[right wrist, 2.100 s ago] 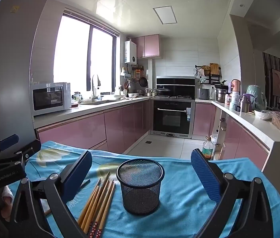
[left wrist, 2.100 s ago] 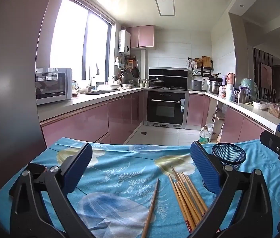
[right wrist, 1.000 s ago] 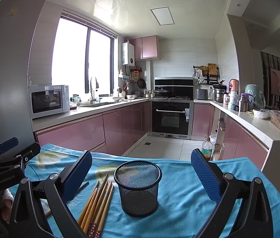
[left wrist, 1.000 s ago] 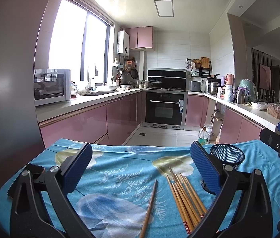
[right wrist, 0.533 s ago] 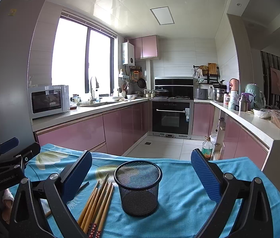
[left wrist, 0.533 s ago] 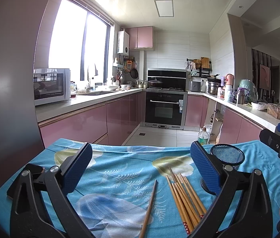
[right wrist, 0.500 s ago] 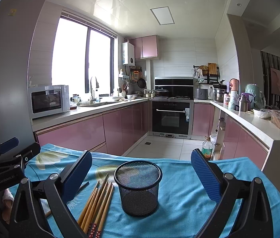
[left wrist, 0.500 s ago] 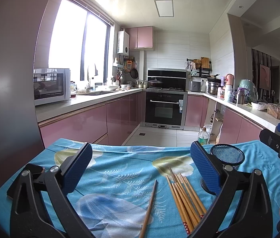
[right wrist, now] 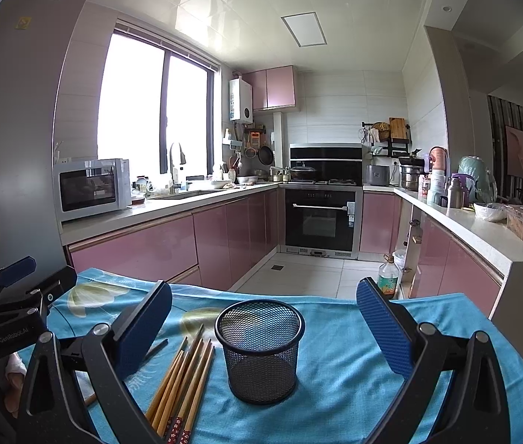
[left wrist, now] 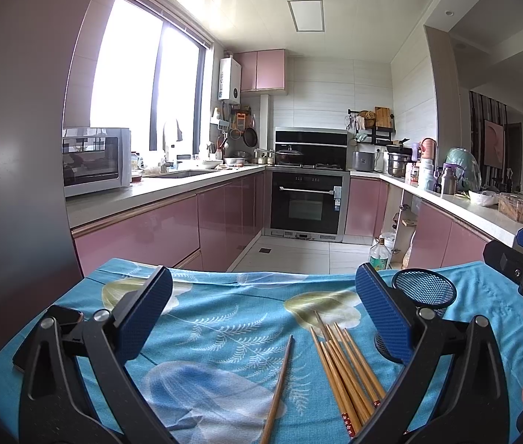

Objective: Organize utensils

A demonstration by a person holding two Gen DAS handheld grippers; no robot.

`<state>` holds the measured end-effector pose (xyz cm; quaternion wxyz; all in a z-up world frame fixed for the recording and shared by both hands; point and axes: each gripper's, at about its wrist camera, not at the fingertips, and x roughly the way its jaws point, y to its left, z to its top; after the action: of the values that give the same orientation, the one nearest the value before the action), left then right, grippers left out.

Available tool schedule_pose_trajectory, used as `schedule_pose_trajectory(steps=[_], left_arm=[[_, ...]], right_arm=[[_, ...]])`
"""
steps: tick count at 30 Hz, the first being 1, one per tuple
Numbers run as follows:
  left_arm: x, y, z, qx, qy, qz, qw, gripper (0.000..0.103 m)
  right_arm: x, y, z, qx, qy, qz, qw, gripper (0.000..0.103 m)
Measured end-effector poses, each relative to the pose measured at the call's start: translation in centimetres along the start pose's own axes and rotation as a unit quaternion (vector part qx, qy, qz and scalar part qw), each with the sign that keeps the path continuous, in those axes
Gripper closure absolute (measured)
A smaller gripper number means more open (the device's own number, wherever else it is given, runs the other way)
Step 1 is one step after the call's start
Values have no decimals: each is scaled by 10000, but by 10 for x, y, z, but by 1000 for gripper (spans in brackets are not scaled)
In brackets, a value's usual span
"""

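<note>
A bundle of several wooden chopsticks (left wrist: 346, 370) lies on the blue floral tablecloth (left wrist: 224, 318), with one single chopstick (left wrist: 278, 384) apart to its left. A black mesh cup (right wrist: 259, 347) stands upright and empty just right of the bundle (right wrist: 184, 381); it also shows in the left wrist view (left wrist: 424, 292). My left gripper (left wrist: 261, 310) is open and empty, hovering above the chopsticks. My right gripper (right wrist: 261, 325) is open and empty, its jaws wide on either side of the cup.
The table's far edge (right wrist: 298, 296) drops to a tiled floor. Pink kitchen cabinets, an oven (right wrist: 320, 218) and a microwave (right wrist: 91, 188) stand beyond. A phone (left wrist: 50, 329) lies at the cloth's left. A grey fridge wall (left wrist: 10, 148) is on the left.
Almost nothing has changed. Both grippers stay open and nearly still above the table; the views shifted only slightly.
</note>
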<state>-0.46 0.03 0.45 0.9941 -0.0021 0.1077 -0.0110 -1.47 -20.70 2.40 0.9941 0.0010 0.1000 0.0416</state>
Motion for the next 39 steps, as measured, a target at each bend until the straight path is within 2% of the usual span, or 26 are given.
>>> schedule_pose_trajectory(steps=[39], left_arm=[[3, 6, 1, -12, 108, -9, 9999, 6]], right_arm=[[-2, 1, -1, -1, 80, 104, 9999, 6]])
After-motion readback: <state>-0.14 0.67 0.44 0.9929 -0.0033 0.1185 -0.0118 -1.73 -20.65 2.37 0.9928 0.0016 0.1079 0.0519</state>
